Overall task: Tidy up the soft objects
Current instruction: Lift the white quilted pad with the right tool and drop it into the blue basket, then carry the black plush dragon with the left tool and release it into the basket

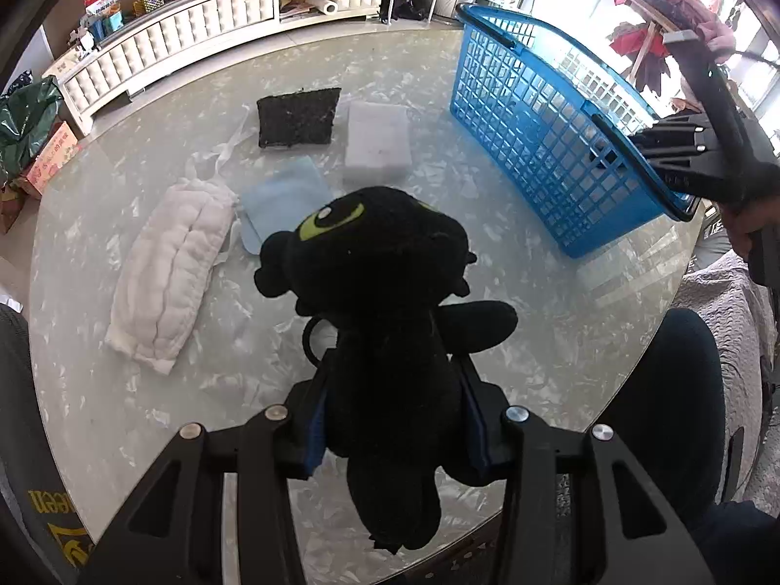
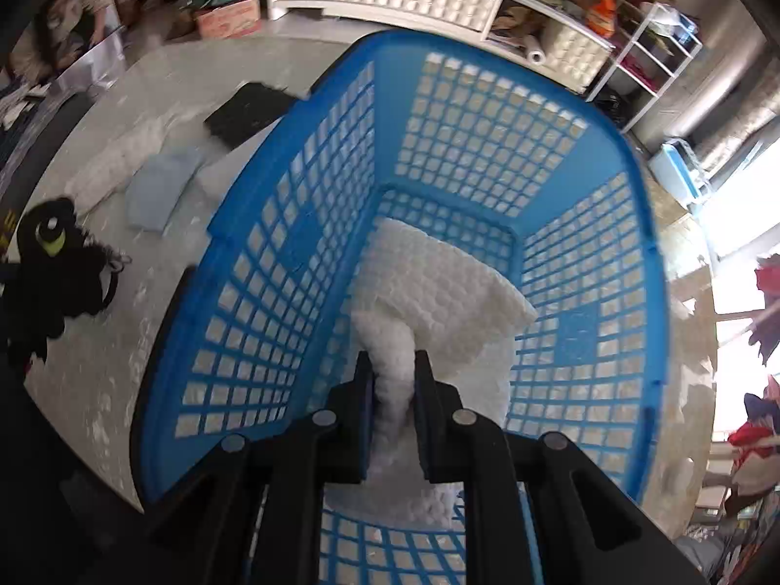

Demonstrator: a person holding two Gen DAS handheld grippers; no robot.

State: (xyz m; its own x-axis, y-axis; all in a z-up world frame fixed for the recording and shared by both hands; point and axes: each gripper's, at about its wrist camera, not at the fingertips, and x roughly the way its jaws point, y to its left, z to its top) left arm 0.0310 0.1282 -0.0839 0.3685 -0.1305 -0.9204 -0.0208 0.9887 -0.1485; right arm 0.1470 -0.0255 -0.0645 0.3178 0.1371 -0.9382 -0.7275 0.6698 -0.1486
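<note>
My left gripper is shut on a black plush toy with green eyes and holds it above the round glass table. The toy also shows in the right wrist view. My right gripper is shut on a white bubble-textured sheet inside the blue plastic basket. The basket stands at the table's right side. On the table lie a white quilted cloth, a light blue cloth, a black pad and a white foam block.
A white cabinet with clutter runs along the far wall. A green bag and a cardboard box sit on the floor at left. A person's knee is at the table's right front edge.
</note>
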